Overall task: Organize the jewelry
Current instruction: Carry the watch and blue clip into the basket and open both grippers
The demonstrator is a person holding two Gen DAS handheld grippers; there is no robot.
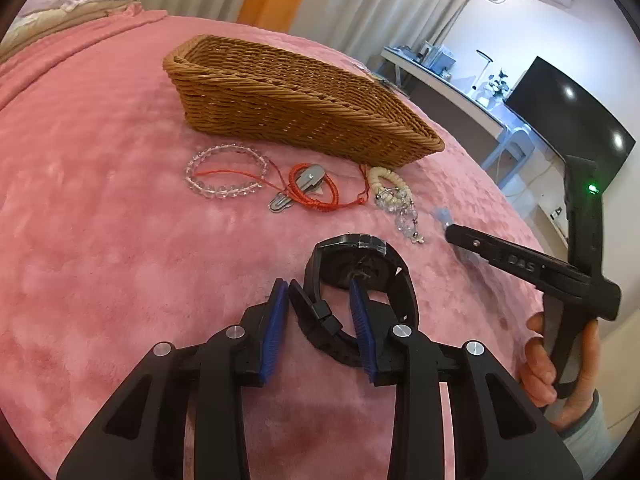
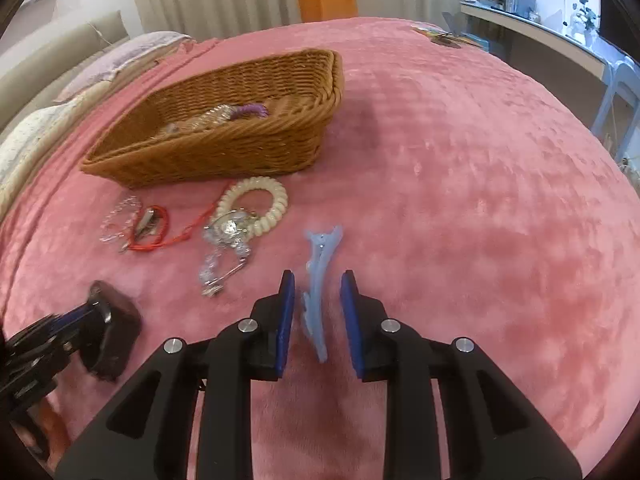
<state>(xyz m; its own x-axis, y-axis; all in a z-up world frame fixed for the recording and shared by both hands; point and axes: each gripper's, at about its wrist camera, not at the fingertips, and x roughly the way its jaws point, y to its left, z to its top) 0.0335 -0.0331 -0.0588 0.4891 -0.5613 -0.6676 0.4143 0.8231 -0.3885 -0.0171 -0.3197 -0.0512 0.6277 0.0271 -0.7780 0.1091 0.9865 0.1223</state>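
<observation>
A black wristwatch (image 1: 360, 276) lies on the pink blanket, its strap between the open blue pads of my left gripper (image 1: 319, 292); it also shows in the right wrist view (image 2: 114, 328). A pale blue hair clip (image 2: 318, 280) lies between the open pads of my right gripper (image 2: 318, 286), untouched as far as I can tell. A wicker basket (image 1: 280, 100) stands beyond and holds a purple hair tie (image 2: 252, 110) and clear beads. In front of it lie a clear bead bracelet (image 1: 224, 172), a red cord bracelet (image 1: 316, 192) with a metal clip, and a cream coil tie (image 2: 260, 206).
The pink blanket (image 2: 460, 200) covers the bed. Pillows (image 2: 48, 120) lie at the far left. A desk (image 1: 440, 76) and a dark monitor (image 1: 568, 120) stand beyond the bed's right edge. Small items lie at the far bed edge (image 2: 444, 36).
</observation>
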